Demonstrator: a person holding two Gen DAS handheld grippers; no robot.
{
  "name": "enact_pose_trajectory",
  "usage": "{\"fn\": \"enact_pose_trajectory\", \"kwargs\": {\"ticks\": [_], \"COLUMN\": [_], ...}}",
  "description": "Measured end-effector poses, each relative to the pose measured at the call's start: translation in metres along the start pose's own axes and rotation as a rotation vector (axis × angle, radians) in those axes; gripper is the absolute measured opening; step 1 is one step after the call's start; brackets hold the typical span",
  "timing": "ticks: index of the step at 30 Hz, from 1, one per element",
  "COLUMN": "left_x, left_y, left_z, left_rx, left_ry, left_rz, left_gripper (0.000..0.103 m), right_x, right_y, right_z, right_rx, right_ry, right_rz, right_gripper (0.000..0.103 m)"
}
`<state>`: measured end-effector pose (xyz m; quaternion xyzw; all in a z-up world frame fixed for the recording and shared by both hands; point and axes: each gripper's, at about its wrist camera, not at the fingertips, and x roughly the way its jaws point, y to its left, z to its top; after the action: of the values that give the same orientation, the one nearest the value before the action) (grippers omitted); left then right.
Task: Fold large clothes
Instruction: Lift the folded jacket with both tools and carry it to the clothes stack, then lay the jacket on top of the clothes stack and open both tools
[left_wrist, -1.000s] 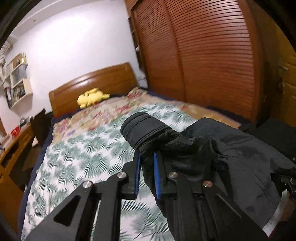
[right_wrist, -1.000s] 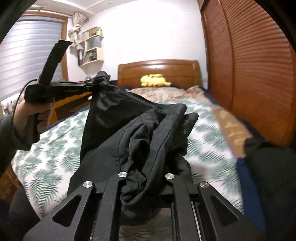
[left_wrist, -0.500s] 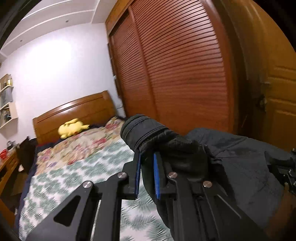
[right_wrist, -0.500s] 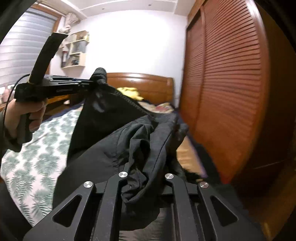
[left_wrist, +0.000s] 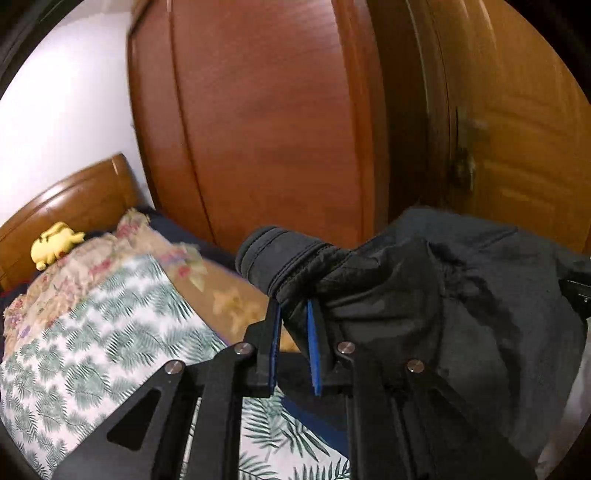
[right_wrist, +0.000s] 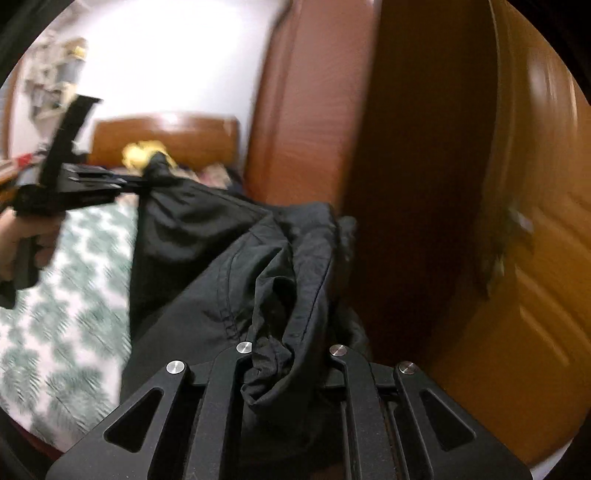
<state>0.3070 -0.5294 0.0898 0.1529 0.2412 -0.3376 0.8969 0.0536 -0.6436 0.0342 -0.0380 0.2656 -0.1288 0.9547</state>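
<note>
Jacket (left_wrist: 443, 295): black, held off the bed (left_wrist: 92, 332) by both grippers.
Left wrist view: left gripper (left_wrist: 293, 314) fingers nearly closed, pinching the sleeve cuff (left_wrist: 273, 254); wardrobe (left_wrist: 258, 110) now fills the frame where bed and headboard (left_wrist: 66, 195) showed a second ago.
Right wrist view: right gripper (right_wrist: 288, 354) fingers clamped on bunched fabric; left gripper (right_wrist: 140, 184) alongside; blurred door (right_wrist: 535, 221).
Meaning: garment swung sideways, likely being repositioned before laying flat to fold.
</note>
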Motion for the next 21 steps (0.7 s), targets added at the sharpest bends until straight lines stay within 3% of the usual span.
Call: {"fn": "enact_pose_trajectory", "kwargs": {"ticks": [3,6,11,13,16,21], "left_x": [0.022,0.028,0.010,-0.004,-0.024,-0.059], "left_y": [0.001,0.007,0.008,0.012,0.012,0.013], "left_z": [-0.020,-0.030,-0.050,-0.061,-0.079,-0.108], "left_rx": [-0.010,-0.018,0.003,0.014,0.019,0.015], "left_ry": [0.038,0.069,0.074,0.073,0.086,0.064], "left_rz": [0.026,0.015,-0.029,-0.022,-0.060,-0.104], "left_gripper": [0.013,0.016,0.021,0.023,0.028,0.035], "right_x": [0.028,0.035,0.022,0.006,-0.009,-0.021], "right_y": [-0.008,-0.007,-0.016,-0.026,-0.032,-0.008], "right_z": [-0.028,-0.039,-0.037,-0.034,-0.026,-0.008], "right_rx": [0.043,0.043,0.079,0.096,0.079,0.057], "right_ry": [0.083,0.084,0.082,0.048,0.011,-0.047], "right_rz": [-0.002,-0.043,-0.075,-0.109,-0.166,-0.030], "right_gripper": [0.008,0.016,0.053,0.078,0.082,0.081]}}
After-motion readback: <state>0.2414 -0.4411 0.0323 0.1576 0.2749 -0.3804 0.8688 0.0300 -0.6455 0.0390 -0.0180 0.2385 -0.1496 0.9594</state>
